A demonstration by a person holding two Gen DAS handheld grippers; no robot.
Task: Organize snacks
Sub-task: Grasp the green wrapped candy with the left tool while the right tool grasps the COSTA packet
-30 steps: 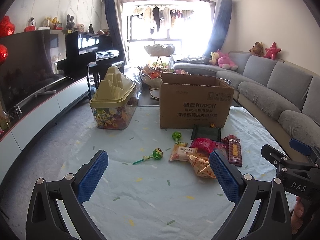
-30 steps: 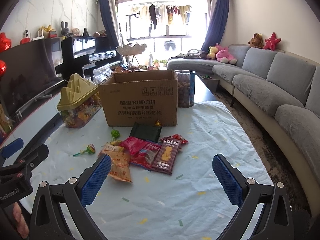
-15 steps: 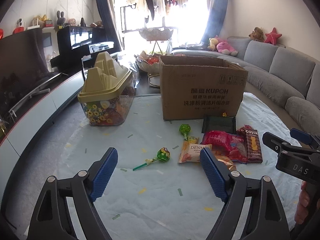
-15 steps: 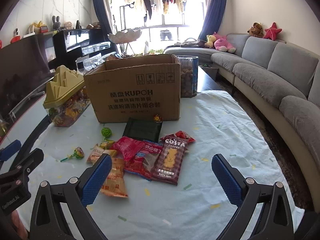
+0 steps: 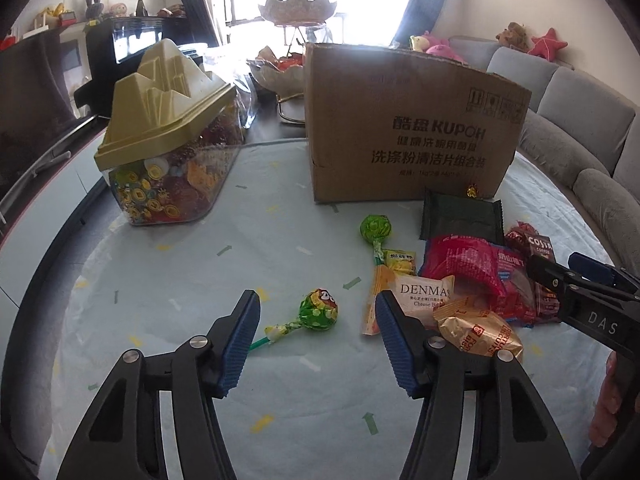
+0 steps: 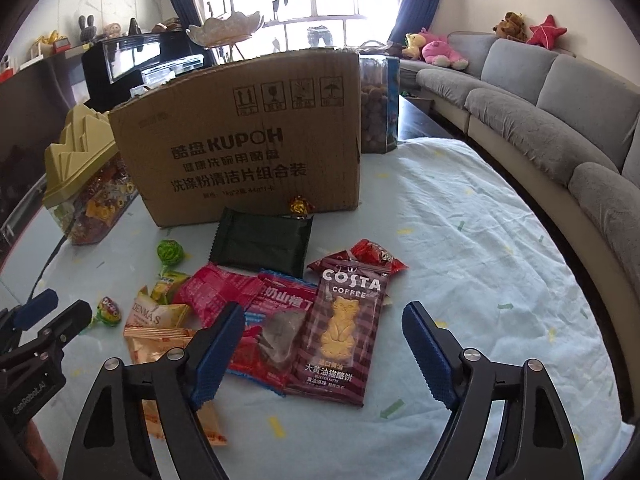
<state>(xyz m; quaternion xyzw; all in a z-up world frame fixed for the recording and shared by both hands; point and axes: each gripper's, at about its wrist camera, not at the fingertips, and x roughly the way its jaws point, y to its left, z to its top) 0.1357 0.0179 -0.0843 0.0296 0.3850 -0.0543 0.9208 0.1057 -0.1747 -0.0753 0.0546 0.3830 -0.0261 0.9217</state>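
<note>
Both grippers dropped closer to snack pile since earlier frames, jaws just been closing, still apart, nothing gripped. Left gripper (image 5: 318, 338) straddles green lollipop (image 5: 318, 310) lying on pale tablecloth (image 5: 180, 264), pads not touching it. Right gripper (image 6: 324, 354) brackets Costa biscuit pack (image 6: 342, 336), apart from pads. Snacks lie heaped just before cardboard box (image 6: 248, 144); candy jar (image 5: 168, 160) to its left

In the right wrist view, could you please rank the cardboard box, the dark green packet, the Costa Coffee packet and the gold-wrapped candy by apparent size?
1. Cardboard box, clearly largest.
2. Costa Coffee packet and dark green packet: similar; Costa lies nearer the camera, so unranked.
3. Gold-wrapped candy, smallest.
</note>
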